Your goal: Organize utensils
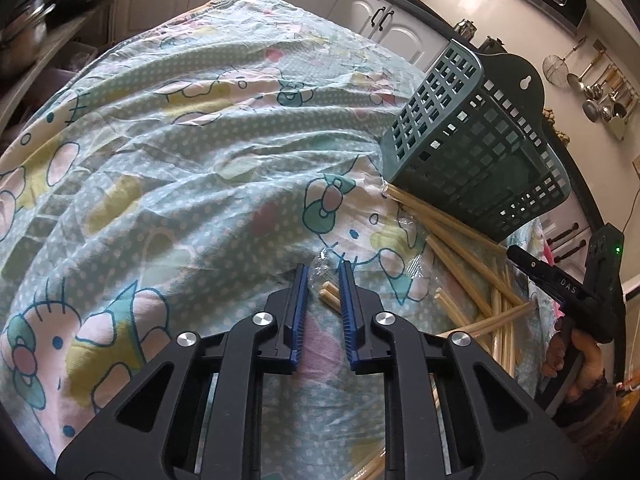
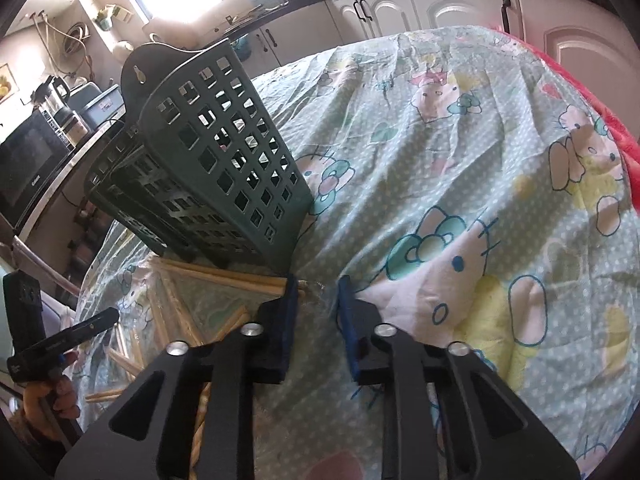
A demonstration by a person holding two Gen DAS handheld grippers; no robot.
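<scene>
A wrinkled cartoon-print cloth (image 1: 180, 160) fills both frames. A perforated green plastic utensil basket (image 1: 472, 152) leans at right in the left view, with bamboo chopsticks (image 1: 460, 248) scattered beneath. The left gripper (image 1: 323, 280) is clenched on crinkled clear wrap holding chopstick ends (image 1: 329, 294). The right gripper (image 2: 318, 292) is closed on wrap (image 2: 316, 286). A microwave (image 2: 28, 160) is seen only in the right view.

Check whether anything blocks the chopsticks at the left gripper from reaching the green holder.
Nothing solid does: only cloth lies between the chopsticks in the left gripper and the green holder. Clear wrapping clings to their ends, and the holder rests on other loose chopsticks.
</scene>
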